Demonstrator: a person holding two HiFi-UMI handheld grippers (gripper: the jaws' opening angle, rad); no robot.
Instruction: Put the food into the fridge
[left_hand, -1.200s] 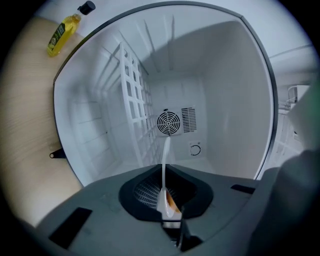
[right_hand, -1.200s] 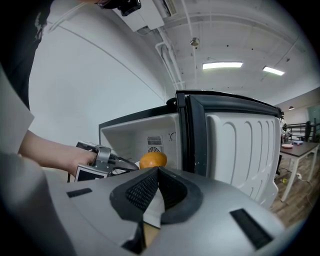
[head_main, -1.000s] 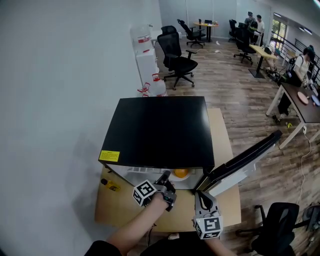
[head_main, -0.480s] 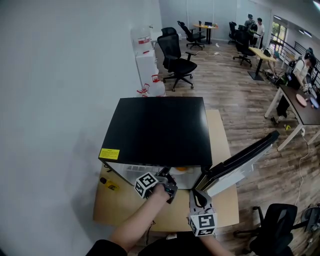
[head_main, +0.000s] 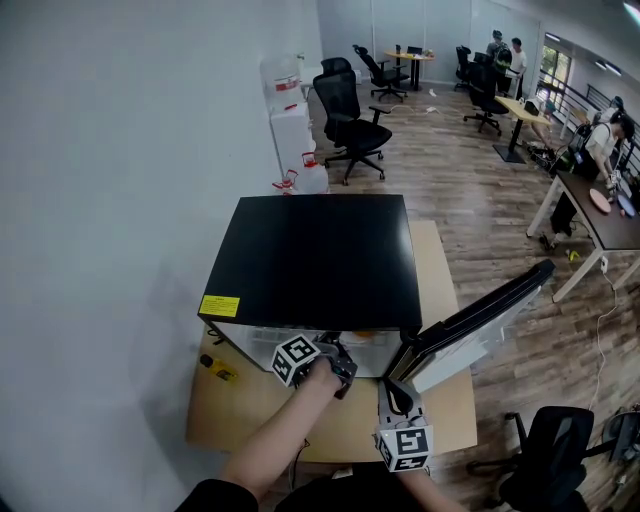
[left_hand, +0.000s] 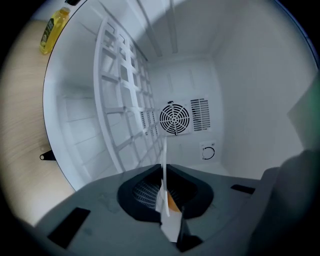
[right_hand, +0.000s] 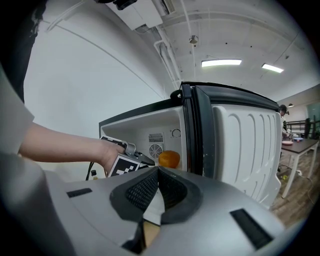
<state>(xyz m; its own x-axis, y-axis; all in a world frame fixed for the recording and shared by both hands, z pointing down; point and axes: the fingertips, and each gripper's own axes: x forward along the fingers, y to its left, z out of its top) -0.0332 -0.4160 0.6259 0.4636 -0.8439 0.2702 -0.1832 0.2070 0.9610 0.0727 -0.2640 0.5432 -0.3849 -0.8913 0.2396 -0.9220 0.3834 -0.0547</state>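
Note:
A black mini fridge (head_main: 320, 260) stands on a wooden table (head_main: 445, 405), its door (head_main: 480, 325) swung open to the right. My left gripper (head_main: 338, 366) reaches into the opening, rolled on its side. In the left gripper view its jaws (left_hand: 162, 172) are shut on the thin rim of a white plate (left_hand: 164, 155), with an orange food item (left_hand: 171, 202) just beyond them. The right gripper view shows that orange (right_hand: 169, 159) inside the white fridge interior, next to the left gripper (right_hand: 146, 162). My right gripper (head_main: 393, 395) hangs in front of the door hinge, shut and empty (right_hand: 157, 172).
A small yellow bottle (head_main: 220, 372) lies on the table left of the fridge. A white wire shelf (left_hand: 125, 110) and a fan grille (left_hand: 175, 119) are inside. Office chairs (head_main: 350, 115) and water jugs (head_main: 290, 110) stand behind; another chair (head_main: 550, 450) is at the lower right.
The left gripper has pushed further into the fridge, so the orange is now almost hidden under the fridge top. The right gripper has drifted slightly left and toward me.

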